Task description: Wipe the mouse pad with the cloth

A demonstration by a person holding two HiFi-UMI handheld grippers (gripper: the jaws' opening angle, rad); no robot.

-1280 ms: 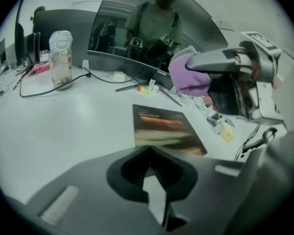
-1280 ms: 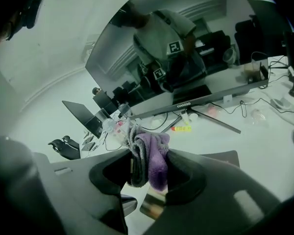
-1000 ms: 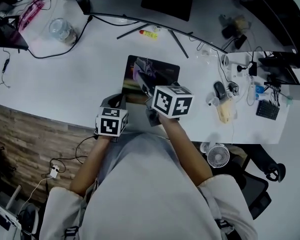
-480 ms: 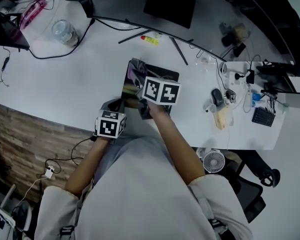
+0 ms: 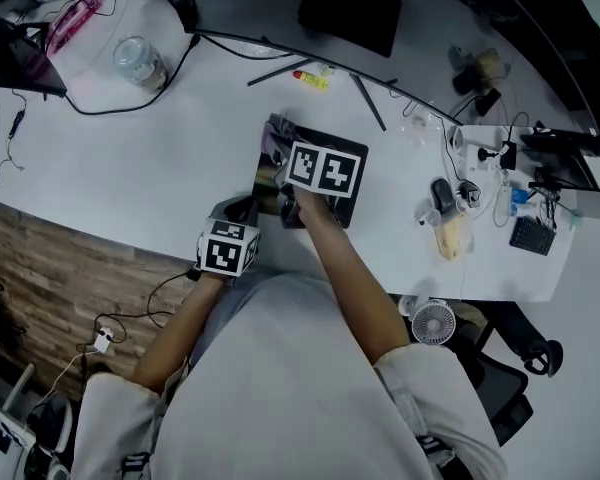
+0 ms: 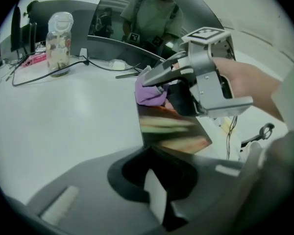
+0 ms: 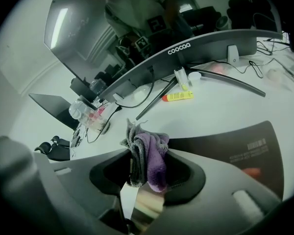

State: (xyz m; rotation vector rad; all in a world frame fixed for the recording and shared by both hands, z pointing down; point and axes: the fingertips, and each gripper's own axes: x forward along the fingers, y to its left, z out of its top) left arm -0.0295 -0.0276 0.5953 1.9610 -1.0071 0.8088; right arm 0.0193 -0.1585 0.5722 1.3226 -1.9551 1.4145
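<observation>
The wiping step is judged to be in hand. The cloth is clamped in the right gripper, with its jaws closed on it and the bunched grey and purple folds standing out just past the tips. In the left gripper view the cloth is seen set down at the far edge of the mouse pad, directly under the right gripper's nose. Most of the dark mouse pad surface lies to that gripper's right and back beneath it.

The left gripper is drawn narrow at the near corner of the mouse pad, which runs straight into its jaws. The corner appears to be pinched there and held against the white counter.

From here, a stroke of the cloth across the uncovered part to the right gripper's right and back toward the body would be called for. Downward pressure should be kept even, and the left gripper's hold kept firm, so that the mouse pad is not dragged.
</observation>
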